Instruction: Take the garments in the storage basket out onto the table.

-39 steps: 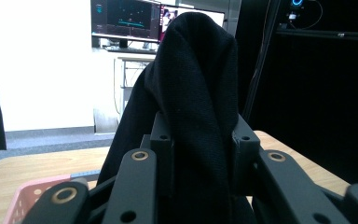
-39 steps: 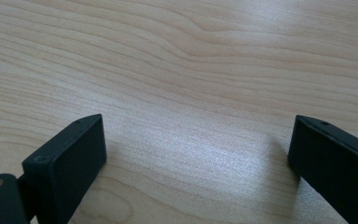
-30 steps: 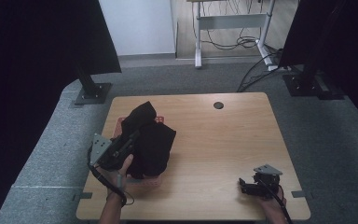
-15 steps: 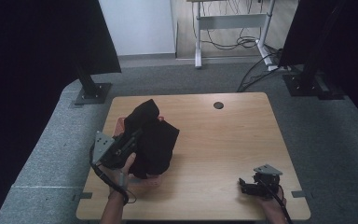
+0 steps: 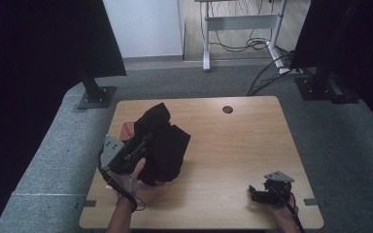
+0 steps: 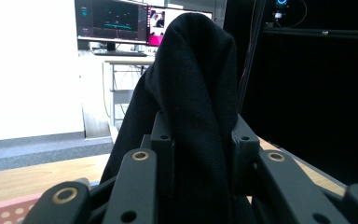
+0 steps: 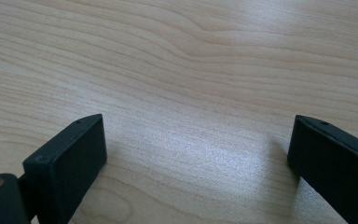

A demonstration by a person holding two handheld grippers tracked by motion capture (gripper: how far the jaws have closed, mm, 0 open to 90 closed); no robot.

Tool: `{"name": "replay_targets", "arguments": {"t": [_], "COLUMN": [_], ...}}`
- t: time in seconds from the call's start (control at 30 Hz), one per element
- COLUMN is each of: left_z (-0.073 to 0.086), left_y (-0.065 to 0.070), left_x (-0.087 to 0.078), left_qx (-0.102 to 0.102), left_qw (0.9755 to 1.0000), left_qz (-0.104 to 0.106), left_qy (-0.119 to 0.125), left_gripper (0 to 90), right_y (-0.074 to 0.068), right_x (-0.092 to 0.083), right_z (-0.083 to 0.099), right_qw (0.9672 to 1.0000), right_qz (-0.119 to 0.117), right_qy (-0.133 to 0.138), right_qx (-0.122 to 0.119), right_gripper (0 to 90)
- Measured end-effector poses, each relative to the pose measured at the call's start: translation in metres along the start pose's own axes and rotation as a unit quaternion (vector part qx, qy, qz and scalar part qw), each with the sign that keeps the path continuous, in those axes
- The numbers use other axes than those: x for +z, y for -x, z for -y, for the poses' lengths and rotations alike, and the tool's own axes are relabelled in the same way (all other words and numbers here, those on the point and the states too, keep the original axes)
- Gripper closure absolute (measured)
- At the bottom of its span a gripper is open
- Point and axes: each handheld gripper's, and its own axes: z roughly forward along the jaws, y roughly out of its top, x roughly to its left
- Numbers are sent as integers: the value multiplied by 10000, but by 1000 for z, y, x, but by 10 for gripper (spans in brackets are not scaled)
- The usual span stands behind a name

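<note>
Left gripper point(image 6: 193, 154): I pinched a black garment point(image 5: 165, 143); it probably could slip, the fold being thick.
Right gripper point(image 7: 198, 158): spread over bare table point(image 5: 233, 145).

Clamped between the left gripper's point(image 6: 198, 154) matt black plastic jaws, the black garment point(image 6: 191, 93) is fine-knit, matt cloth; the table point(image 7: 191, 70) under the right gripper's point(image 7: 196, 154) jaws is pale, smooth wood grain.

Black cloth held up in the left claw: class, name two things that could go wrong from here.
1. The left claw pinches only a narrow fold of the black cloth; the hanging bulk might pull it loose.
2. The cloth drapes over the pink item on the table, so lifting or dragging may snag and shift it. The right claw rests open, too far to help.
</note>
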Motion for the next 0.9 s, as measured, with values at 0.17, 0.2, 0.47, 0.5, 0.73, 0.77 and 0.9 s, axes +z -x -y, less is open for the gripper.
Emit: {"name": "replay_targets", "arguments": {"t": [0.17,0.2,0.47,0.5,0.73,0.77,0.9], "left_z": [-1,-1,-3,-3,-4,-4,-3], "left_y": [2,3,6,6,15,15,20], "left_x": [1,2,5,6,11,11,13], "left_qx": [2,4,15,26,60,60,81], "left_qw": [10000,10000,10000,10000,9999,9999,9998], "left_qz": [27,30,43,50,145,145,191], "left_qy": [-1,0,-24,-32,-47,-47,-63], "left_gripper": [691,691,691,691,691,691,691], "right_y": [0,0,0,0,0,0,0], "right_x": [0,0,0,0,0,0,0], "right_z": [0,0,0,0,0,0,0], "right_qw": [10000,10000,10000,10000,10000,10000,10000], "right_qz": [2,0,-1,3,0,0,-1], "right_qy": [2,1,0,3,1,0,1], "right_qx": [1,0,0,1,0,0,-1], "right_gripper": [39,39,39,39,39,39,39]}}
